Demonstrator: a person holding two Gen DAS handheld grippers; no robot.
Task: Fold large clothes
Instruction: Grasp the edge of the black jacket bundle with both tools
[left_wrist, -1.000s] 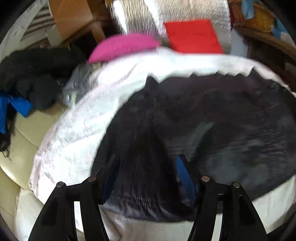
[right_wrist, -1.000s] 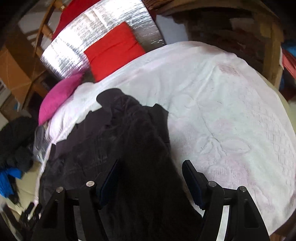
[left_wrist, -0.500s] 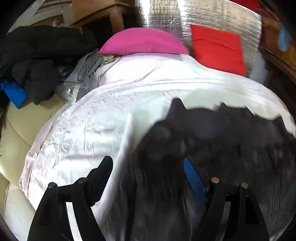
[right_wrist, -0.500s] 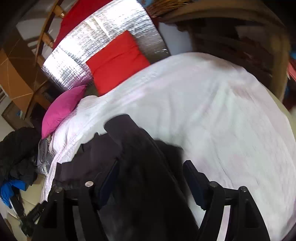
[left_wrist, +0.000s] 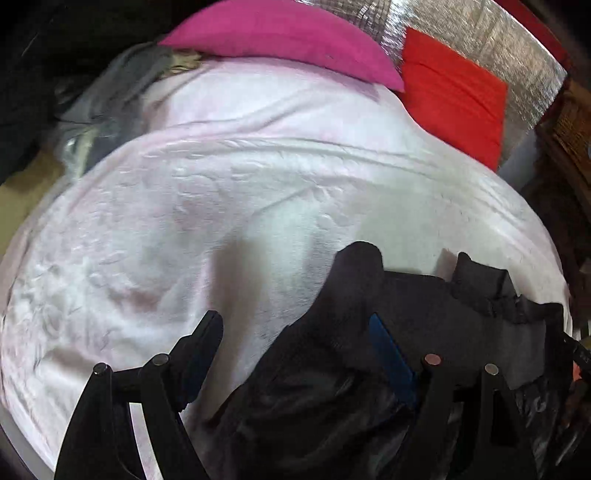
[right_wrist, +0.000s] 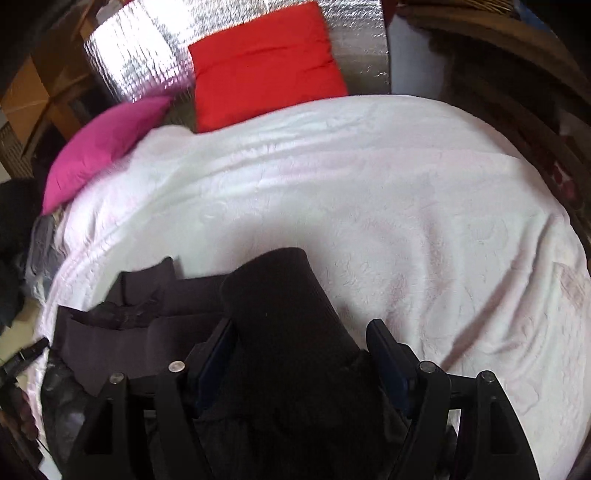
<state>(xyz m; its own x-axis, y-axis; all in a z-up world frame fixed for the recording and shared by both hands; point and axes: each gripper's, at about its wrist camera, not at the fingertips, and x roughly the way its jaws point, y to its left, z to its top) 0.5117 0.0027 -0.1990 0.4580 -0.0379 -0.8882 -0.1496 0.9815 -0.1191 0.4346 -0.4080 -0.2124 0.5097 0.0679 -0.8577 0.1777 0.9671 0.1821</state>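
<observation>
A large black garment (left_wrist: 417, 314) lies on the white bedspread (left_wrist: 221, 192), near its front edge. In the left wrist view one of its ribbed cuffs (left_wrist: 360, 258) points away from me. My left gripper (left_wrist: 295, 325) is open over the garment's left edge, with cloth between the jaws. In the right wrist view the garment (right_wrist: 140, 332) spreads to the left and a ribbed sleeve (right_wrist: 280, 295) runs up between the jaws. My right gripper (right_wrist: 301, 332) is open around that sleeve.
A pink pillow (right_wrist: 103, 140) and a red cushion (right_wrist: 266, 62) sit at the far edge of the bedspread (right_wrist: 406, 206), against a silver foil panel (right_wrist: 136, 55). Dark and grey clothes (left_wrist: 103, 96) are piled at the left. Wooden furniture (right_wrist: 498, 55) stands at the right.
Both grippers have pulled back toward the front of the bed. The black garment now sits lower in both views and more white bedspread shows beyond it.
</observation>
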